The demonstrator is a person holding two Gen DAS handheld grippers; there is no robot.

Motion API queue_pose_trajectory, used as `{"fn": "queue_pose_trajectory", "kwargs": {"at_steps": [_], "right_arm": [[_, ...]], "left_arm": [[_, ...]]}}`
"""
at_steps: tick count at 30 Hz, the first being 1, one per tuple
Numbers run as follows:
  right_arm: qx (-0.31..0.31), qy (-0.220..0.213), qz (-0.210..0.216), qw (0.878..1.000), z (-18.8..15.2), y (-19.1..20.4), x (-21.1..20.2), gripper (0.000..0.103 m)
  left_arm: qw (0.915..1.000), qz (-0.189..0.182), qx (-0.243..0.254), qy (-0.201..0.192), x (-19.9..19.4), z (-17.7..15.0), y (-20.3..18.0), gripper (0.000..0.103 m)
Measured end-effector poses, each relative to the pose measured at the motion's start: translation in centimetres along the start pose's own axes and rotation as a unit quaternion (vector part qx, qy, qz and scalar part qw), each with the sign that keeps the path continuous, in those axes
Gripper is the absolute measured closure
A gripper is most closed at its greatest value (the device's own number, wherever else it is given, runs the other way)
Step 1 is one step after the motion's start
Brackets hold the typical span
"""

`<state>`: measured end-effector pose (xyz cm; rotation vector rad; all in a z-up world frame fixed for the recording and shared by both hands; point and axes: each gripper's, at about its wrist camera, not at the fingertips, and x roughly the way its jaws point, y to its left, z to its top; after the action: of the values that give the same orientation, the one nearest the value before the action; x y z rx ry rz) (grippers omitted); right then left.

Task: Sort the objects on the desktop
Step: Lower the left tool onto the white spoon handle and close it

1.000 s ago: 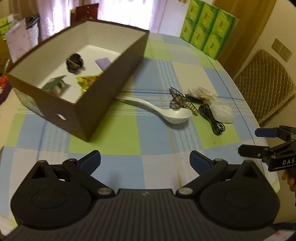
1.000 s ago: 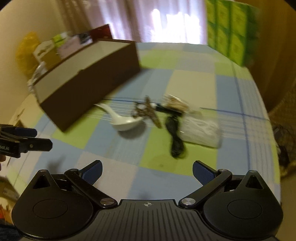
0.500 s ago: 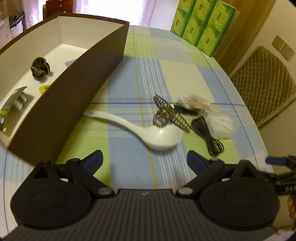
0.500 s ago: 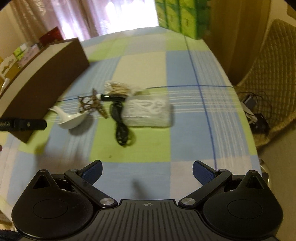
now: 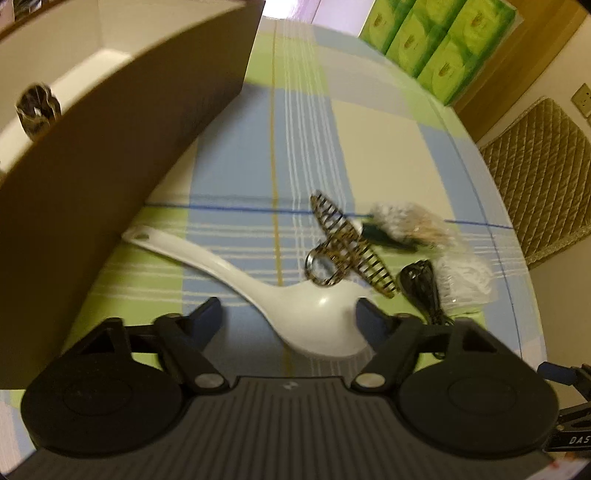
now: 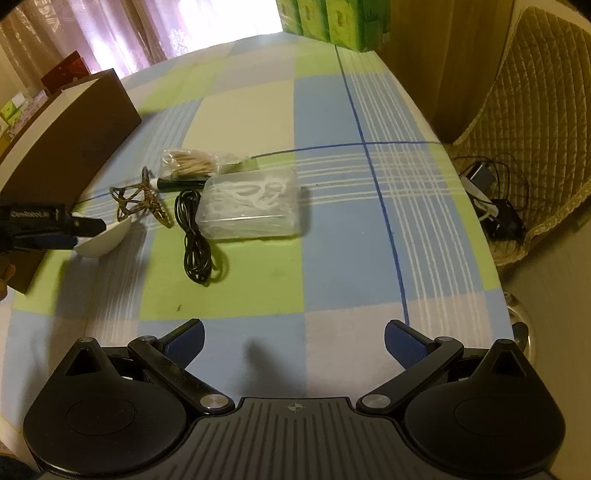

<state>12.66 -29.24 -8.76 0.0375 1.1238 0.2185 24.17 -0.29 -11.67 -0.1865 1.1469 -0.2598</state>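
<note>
Left gripper [image 5: 288, 314] nearest the white spoon [image 5: 258, 284], jaws spread wide over its bowl.

On the worktop [image 6: 332, 206], the brown box [image 5: 110, 177] stands at left; the spoon lies just beside it, handle far-left toward the box, bowl near-right between the empty jaws. The right gripper [image 6: 293, 341], jaws also wide and empty, hangs well apart, nearer the black cable [image 6: 195, 236].

I'm seeing green boxes [image 6: 325, 18] standing stacked at the far edge of the checked tablecloth [image 6: 332, 240]. A quilted chair [image 6: 535, 92] is sitting beside the table, with tangled cables [image 6: 491, 206] lying below it. Pink curtains [image 6: 129, 29] are hanging behind.
</note>
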Motion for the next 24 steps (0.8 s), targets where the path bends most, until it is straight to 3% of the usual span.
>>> {"fn": "queue_pose_trajectory", "kwargs": {"at_steps": [2,3,5,8,17,24], "right_arm": [[-0.001,0.002,-0.002,1.0,0.1,0.0,0.2,0.002],[-0.001,0.003,-0.003,1.0,0.1,0.0,0.3,0.002],[-0.002,0.004,-0.003,1.0,0.2,0.0,0.5,0.002],[-0.004,0.004,-0.002,1.0,0.4,-0.1,0.7,0.002],[-0.018,0.005,0.001,1.0,0.7,0.3,1.3,0.002],[-0.036,0.005,0.004,0.999,0.9,0.7,1.8,0.002]], "left_arm": [[0.9999,-0.009,-0.004,0.009,0.6,-0.2,0.3,0.062],[0.9999,-0.013,0.002,0.005,0.6,-0.3,0.3,0.064],[0.9997,-0.013,0.018,0.004,0.5,-0.7,0.2,0.082],[0.9993,-0.03,0.018,0.013,0.3,-1.3,0.8,0.099],[0.9979,-0.048,0.033,0.028,-2.2,-4.8,2.8,0.102],[0.998,-0.048,0.032,0.027,-3.8,-5.4,3.5,0.101]]}}
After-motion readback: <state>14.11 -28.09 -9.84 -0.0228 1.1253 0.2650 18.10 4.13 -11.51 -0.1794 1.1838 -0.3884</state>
